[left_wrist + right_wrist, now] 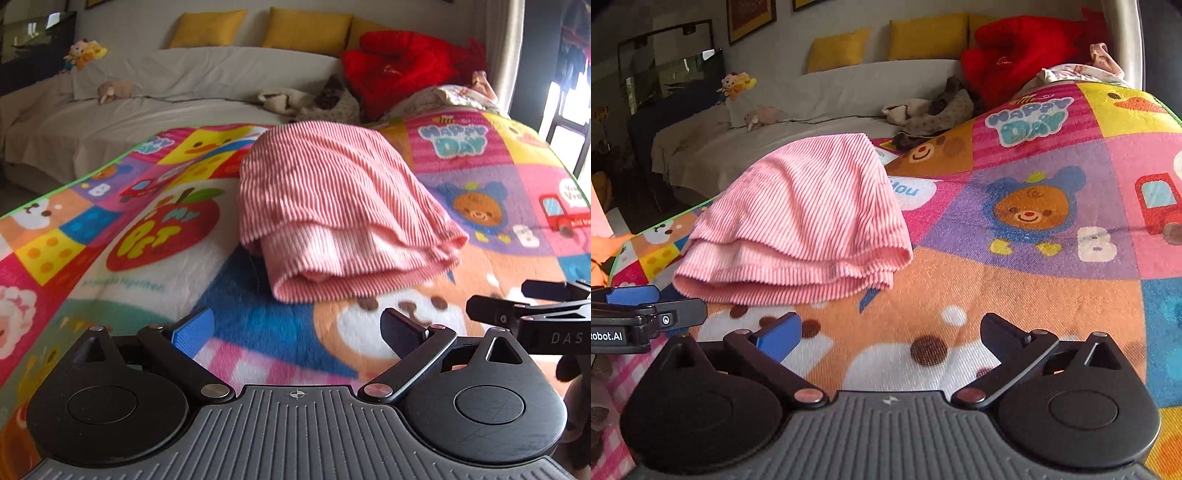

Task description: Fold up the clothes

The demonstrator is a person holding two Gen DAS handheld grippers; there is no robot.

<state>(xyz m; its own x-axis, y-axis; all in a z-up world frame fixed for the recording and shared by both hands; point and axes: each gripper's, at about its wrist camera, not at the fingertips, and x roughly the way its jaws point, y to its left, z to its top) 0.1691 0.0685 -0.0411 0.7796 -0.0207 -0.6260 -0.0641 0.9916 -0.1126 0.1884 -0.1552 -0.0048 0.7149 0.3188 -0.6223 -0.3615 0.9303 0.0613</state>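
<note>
Pink ribbed garment (332,214) lying folded in layers on cartoon-print blanket (147,240), left gripper (295,332) hovering just before it, jaws spread wide, gripping nothing, right gripper (890,336) alongside, jaws likewise released, yellow cushions (306,29) sitting behind.

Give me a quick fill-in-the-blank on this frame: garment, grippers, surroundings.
1. The striped garment lying folded on the cartoon blanket is ____ and white.
2. Both the left gripper and the right gripper have their jaws ____.
3. Neither gripper is ____ the garment.
4. The cushions on the sofa behind are ____.

Missing words: pink; open; touching; yellow
</note>
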